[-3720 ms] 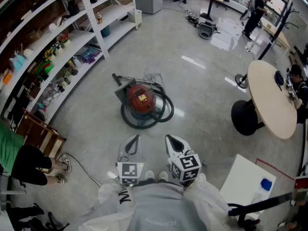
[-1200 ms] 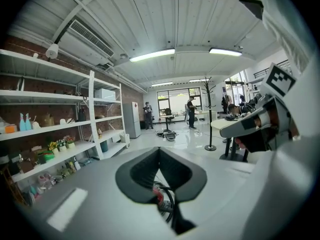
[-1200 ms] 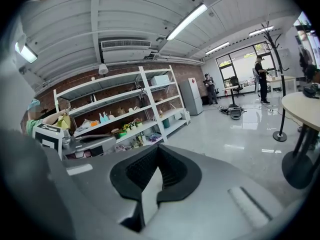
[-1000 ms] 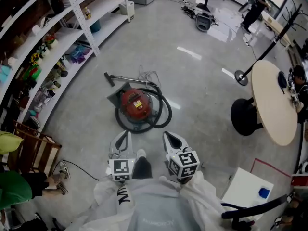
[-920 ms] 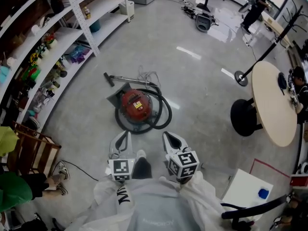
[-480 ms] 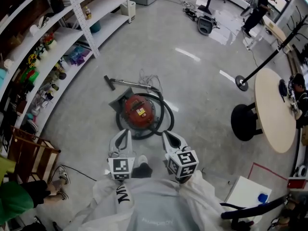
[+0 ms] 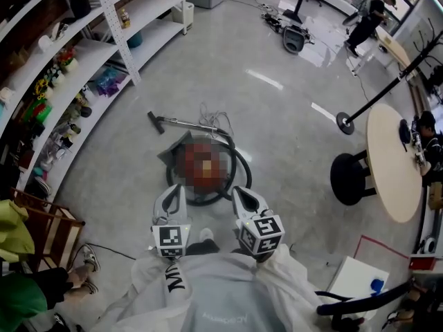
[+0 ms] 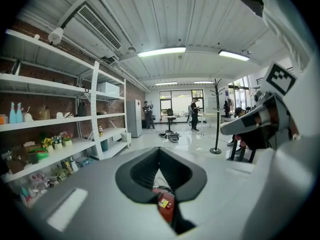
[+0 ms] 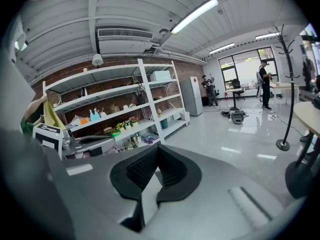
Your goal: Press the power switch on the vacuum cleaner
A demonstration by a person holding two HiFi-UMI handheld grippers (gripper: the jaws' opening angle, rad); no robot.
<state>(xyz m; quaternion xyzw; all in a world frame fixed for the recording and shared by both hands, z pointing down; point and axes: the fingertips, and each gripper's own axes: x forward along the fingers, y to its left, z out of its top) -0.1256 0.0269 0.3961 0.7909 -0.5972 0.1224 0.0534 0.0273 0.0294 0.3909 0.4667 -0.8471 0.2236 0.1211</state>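
Observation:
A red canister vacuum cleaner [image 7: 205, 168] lies on the grey floor, its body under a blurred patch in the head view. Its black hose [image 7: 240, 176] loops around it and the wand [image 7: 185, 123] points away to the left. My left gripper [image 7: 174, 188] and right gripper [image 7: 238, 191] hover side by side just short of the hose, both shut and holding nothing. In the left gripper view the red body [image 8: 165, 207] with a yellow label shows below the closed left gripper [image 8: 159, 151]. The right gripper [image 9: 157, 148] looks toward the shelves. I cannot make out a switch.
White shelving [image 7: 83, 54] full of small items lines the left side. A round table [image 7: 387, 164] and a coat stand [image 7: 344, 122] are at the right. A wooden chair [image 7: 41, 223], a floor cable [image 7: 114, 251] and a person in green [image 7: 21, 296] are at lower left.
The vacuum cleaner now lies closer to both gripper tips than before, as the view has moved forward. Both grippers have stayed shut and side by side.

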